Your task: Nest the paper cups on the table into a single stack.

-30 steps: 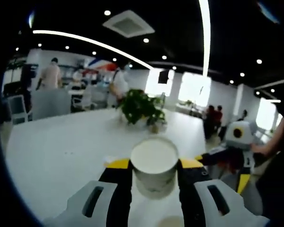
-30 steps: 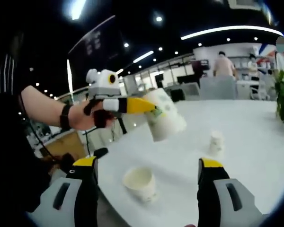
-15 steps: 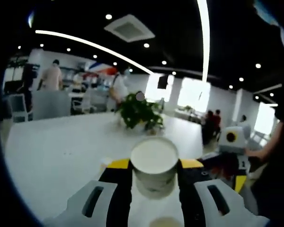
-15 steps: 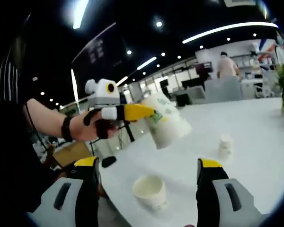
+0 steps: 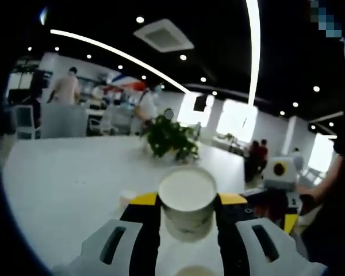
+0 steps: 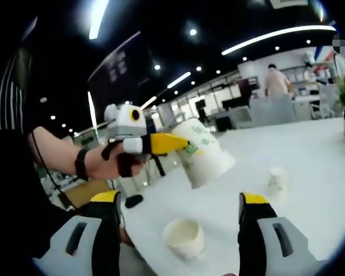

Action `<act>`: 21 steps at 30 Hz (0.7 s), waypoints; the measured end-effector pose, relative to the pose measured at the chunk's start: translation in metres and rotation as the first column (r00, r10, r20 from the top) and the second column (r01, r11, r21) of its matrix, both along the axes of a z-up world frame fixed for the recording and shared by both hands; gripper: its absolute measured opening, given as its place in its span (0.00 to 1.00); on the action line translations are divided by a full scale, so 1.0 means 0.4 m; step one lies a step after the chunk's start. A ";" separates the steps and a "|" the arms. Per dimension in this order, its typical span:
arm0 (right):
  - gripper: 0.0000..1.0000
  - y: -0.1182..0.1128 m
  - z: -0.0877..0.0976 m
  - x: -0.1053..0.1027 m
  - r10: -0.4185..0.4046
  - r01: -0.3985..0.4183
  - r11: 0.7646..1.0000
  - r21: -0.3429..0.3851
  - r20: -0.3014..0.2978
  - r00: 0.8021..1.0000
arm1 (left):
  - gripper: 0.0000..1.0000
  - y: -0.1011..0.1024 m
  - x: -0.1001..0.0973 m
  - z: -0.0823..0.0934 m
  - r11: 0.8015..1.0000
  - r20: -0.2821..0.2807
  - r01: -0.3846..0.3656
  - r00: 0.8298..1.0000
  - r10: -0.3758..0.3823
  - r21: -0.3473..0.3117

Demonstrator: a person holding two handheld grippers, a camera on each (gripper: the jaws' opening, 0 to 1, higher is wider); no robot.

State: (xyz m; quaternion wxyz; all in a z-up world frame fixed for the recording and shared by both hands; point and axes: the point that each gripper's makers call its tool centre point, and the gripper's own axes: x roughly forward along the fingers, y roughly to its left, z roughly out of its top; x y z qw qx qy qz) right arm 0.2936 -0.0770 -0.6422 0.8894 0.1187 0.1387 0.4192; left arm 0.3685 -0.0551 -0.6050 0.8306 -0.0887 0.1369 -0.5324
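My left gripper [image 5: 188, 202] pinches a paper cup [image 5: 188, 201] above the white table [image 5: 69, 178]. My right gripper [image 6: 181, 207] is spread over another cup [image 6: 184, 237]; a third, blurry, stands beyond [image 6: 276, 179].

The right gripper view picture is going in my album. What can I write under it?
The left gripper holds a paper cup up over another cup on the white table.

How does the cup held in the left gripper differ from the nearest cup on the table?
The held cup is in the air, clamped in the left gripper and tilted; the near cup stands upright on the table, untouched. The held cup carries green print; none is visible on the near cup. Both are white paper cups.
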 end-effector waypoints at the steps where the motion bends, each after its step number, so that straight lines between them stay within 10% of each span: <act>1: 0.81 0.001 0.000 0.000 0.003 -0.003 1.000 0.001 0.000 1.000 | 0.35 -0.003 -0.002 0.001 1.000 -0.004 0.004 1.000 -0.005 -0.006; 21: 0.59 0.013 0.059 -0.017 0.065 -0.066 0.980 0.186 0.013 0.998 | 0.35 -0.045 -0.049 0.019 0.989 -0.067 0.109 0.991 -0.116 -0.100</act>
